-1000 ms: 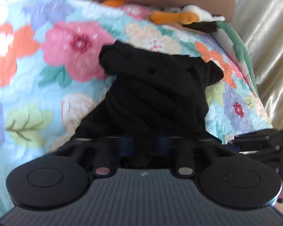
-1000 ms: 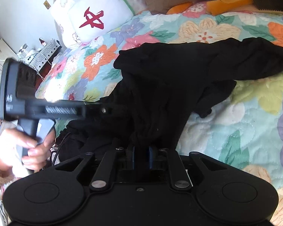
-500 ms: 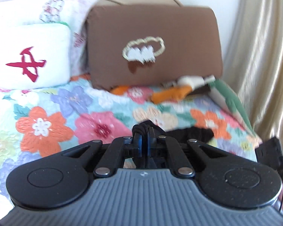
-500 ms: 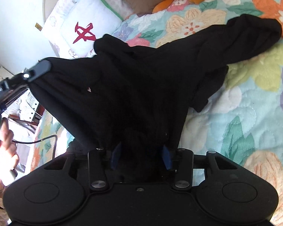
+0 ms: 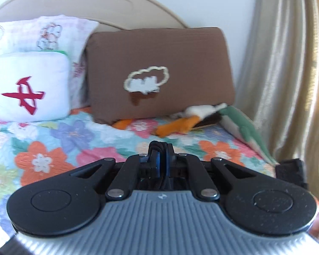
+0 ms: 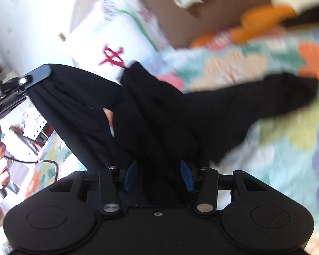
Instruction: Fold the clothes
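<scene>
A black garment (image 6: 159, 114) is lifted off the floral quilt (image 6: 287, 140), with one end trailing on the quilt at the right. My left gripper (image 5: 159, 159) is shut on a bunched edge of the black garment (image 5: 157, 146) and held high; it also shows in the right wrist view (image 6: 38, 74) at the upper left, with cloth hanging from it. My right gripper (image 6: 159, 170) has its blue pads (image 6: 130, 173) spread apart, with the cloth lying loosely between them.
At the head of the bed stand a white pillow with a red mark (image 5: 29, 87), a floral pillow (image 5: 53, 34) and a brown cushion (image 5: 159, 74). An orange and white plush toy (image 5: 187, 121) lies by the cushion. A gold curtain (image 5: 287, 63) hangs at the right.
My right gripper has opened from shut on the garment. My left gripper has risen with its cloth edge, and its view swung from the quilt up to the pillows.
</scene>
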Motion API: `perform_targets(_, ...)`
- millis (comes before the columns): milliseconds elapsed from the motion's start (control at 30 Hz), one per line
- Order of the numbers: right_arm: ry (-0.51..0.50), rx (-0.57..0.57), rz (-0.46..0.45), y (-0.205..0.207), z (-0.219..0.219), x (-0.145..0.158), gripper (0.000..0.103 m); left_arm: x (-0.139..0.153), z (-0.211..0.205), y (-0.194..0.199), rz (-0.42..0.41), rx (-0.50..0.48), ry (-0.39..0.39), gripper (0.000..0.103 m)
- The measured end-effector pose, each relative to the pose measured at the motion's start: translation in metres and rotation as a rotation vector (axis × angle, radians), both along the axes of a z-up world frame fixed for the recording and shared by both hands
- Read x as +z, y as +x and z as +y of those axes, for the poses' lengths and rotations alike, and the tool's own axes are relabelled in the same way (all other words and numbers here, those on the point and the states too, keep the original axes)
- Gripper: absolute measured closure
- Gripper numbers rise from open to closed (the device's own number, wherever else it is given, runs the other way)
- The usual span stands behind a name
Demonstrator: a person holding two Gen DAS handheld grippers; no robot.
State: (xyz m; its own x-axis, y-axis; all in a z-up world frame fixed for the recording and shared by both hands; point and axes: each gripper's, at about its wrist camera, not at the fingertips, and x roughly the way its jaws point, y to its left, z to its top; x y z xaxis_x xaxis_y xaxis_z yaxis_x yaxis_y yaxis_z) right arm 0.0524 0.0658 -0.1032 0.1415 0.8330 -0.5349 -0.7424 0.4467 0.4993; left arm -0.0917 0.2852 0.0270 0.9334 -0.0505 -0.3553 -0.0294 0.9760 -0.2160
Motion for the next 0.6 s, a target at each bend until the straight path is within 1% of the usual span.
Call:
perform_targets(67,0.021,-0.006,-0.055,-0.002,0.002,0.002,0.049,0.0,-0.008,-0.005,0.001,-0.036,0.0,0.098)
perform_targets(100,0.032,-0.019,-0.072,-0.001,0.004,0.002,0.047,0.0,-0.012,-0.008,0.002,-0.055,0.0,0.098)
perform_targets(133,0.049,-0.029,-0.083,0.001,0.006,0.003,0.045,0.0,-0.016,-0.01,0.003,-0.073,0.0,0.098)
perform_targets(167,0.062,-0.025,-0.088,0.002,0.009,0.003,0.04,0.0,-0.02,-0.013,0.003,-0.091,0.0,0.098)
perform_targets(233,0.065,0.009,-0.097,0.004,0.019,0.001,0.038,-0.004,-0.023,-0.014,0.019,-0.113,0.008,0.098)
perform_targets(267,0.042,0.028,-0.115,0.002,0.026,0.0,0.049,-0.006,-0.024,-0.014,0.027,-0.123,0.012,0.098)
perform_targets(300,0.017,0.048,-0.145,0.0,0.032,0.0,0.087,-0.009,-0.026,-0.015,0.035,-0.134,0.016,0.098)
perform_targets(333,-0.004,0.057,-0.174,-0.002,0.034,-0.001,0.09,-0.008,-0.022,-0.014,0.034,-0.106,0.023,0.098)
perform_targets(367,-0.015,0.045,-0.19,-0.003,0.033,-0.002,0.091,-0.007,-0.018,-0.013,0.033,-0.076,0.029,0.098)
perform_targets(433,-0.027,-0.009,-0.22,-0.004,0.025,0.0,0.091,-0.006,-0.009,-0.012,0.03,-0.016,0.042,0.098)
perform_targets(500,-0.062,-0.065,-0.271,-0.003,0.018,0.007,0.091,-0.005,0.0,-0.01,0.027,0.043,0.055,0.098)
perform_targets(533,-0.08,-0.092,-0.298,-0.002,0.014,0.01,0.091,-0.003,0.005,-0.01,0.022,0.096,0.094,0.098)
perform_targets(600,-0.099,-0.122,-0.319,0.003,0.007,0.017,0.091,-0.004,0.017,-0.011,0.017,0.178,0.141,0.098)
